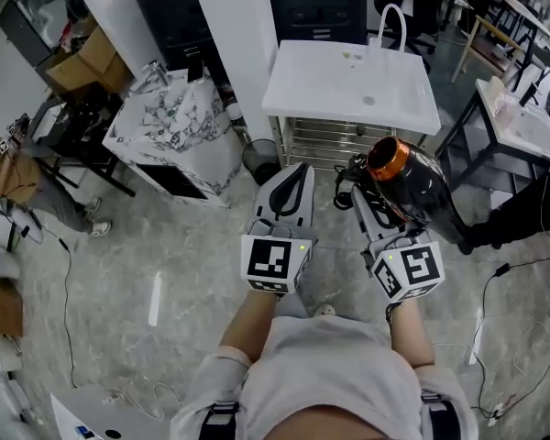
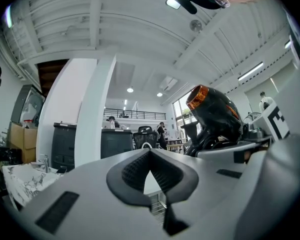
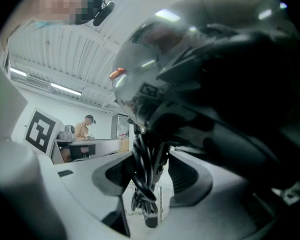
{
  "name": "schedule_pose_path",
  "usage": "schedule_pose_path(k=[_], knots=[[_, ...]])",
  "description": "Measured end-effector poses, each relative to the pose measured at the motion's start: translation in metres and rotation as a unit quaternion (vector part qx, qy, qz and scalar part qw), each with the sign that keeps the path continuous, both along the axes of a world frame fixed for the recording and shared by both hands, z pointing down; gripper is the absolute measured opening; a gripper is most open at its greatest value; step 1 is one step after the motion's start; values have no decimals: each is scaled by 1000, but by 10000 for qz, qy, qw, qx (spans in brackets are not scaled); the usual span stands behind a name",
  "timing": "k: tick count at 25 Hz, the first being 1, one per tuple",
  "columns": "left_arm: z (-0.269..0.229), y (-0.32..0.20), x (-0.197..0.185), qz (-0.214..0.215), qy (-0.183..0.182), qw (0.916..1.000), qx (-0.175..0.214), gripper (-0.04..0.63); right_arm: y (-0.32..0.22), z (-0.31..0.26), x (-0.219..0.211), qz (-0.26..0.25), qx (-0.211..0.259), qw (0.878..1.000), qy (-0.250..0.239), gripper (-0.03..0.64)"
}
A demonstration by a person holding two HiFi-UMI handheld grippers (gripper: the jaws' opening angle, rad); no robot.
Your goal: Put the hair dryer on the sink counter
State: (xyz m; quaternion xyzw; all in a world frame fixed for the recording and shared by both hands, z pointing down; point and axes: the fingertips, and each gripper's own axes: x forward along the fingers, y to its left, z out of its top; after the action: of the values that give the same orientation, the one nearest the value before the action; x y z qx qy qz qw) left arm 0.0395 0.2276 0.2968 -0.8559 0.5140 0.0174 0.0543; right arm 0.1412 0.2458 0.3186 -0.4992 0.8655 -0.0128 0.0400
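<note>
A glossy black hair dryer with an orange ring round its nozzle is held up in my right gripper, which is shut on it. In the right gripper view the dryer fills the upper right. Its coiled black cord hangs between the pads. My left gripper is level beside it, shut and holding nothing. From the left gripper view the dryer shows to the right. The white sink counter with a curved faucet stands ahead, beyond both grippers.
A marble-patterned cabinet stands to the left of the sink counter, with a dark bin between them. A white table is at the right. A person sits at the left, and cables trail over the grey floor.
</note>
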Motion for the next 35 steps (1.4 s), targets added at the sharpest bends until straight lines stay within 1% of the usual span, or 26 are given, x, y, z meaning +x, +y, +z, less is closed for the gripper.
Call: schedule_pose_path(k=[4, 9, 18, 27, 35], knots=[[0, -25, 0, 91, -11, 10000, -21, 14, -24, 0, -3, 5, -33, 10000, 19, 210], [6, -66, -13, 228, -17, 9997, -59, 14, -60, 7, -17, 145, -72, 9999, 24, 210], [1, -158, -45, 583, -61, 9983, -66, 14, -144, 5, -50, 533, -93, 9985, -20, 210], [2, -246, -81, 839, -94, 9964, -56, 14, -223, 6, -83, 863, -95, 9962, -38, 210], [11, -292, -106, 966, -148, 9952, 1, 14, -267, 15, -99, 1137, -76, 9934, -110, 210]])
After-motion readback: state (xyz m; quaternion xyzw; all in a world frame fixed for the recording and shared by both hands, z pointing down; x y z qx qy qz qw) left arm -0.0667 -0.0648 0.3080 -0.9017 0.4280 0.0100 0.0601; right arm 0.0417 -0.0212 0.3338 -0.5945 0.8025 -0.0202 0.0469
